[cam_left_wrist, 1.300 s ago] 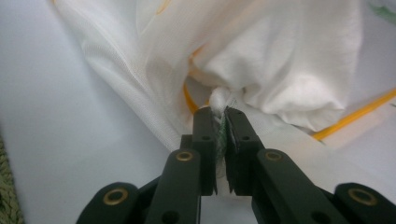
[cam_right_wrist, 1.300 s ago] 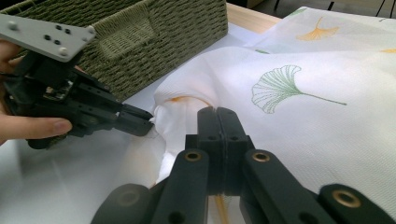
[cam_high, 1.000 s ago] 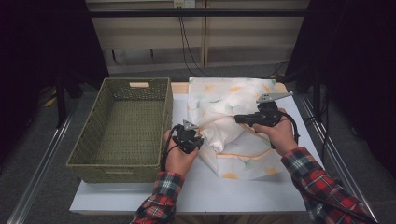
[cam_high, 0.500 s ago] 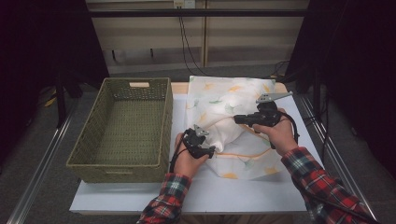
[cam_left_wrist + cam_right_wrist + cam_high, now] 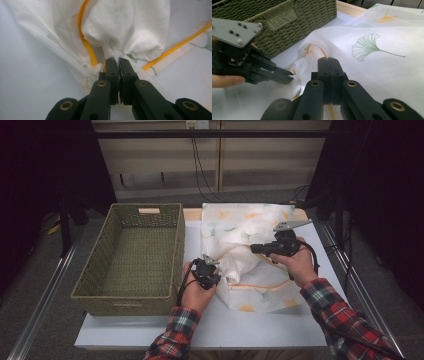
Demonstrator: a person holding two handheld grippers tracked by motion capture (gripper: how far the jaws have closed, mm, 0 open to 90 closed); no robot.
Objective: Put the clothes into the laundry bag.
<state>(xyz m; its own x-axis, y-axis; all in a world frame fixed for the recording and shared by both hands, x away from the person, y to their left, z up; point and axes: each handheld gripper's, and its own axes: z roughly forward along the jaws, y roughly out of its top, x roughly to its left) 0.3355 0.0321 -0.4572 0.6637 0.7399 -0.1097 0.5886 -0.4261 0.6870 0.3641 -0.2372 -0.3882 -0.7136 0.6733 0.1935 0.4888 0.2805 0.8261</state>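
The step in hand looks like stuffing or bundling white cloth inside a white mesh laundry bag with orange zip trim and printed ginkgo leaves (image 5: 250, 227), which lies on the white table (image 5: 200, 325) just right of the woven green rectangular basket (image 5: 135, 255). The left gripper (image 5: 117, 61) has just been closing and now pinches a tuft of white fabric (image 5: 125, 27) at the bag's bunched near-left corner, jaws pressed together on it. The right gripper (image 5: 328, 61) has its jaws pressed together too, seemingly clamped on the mesh near the orange trim, though the cloth between them is hard to make out. Next, I judge, the fabric must be drawn clear of the orange zip (image 5: 86, 42), which crosses close by and could snag; the basket wall stands close at the left.
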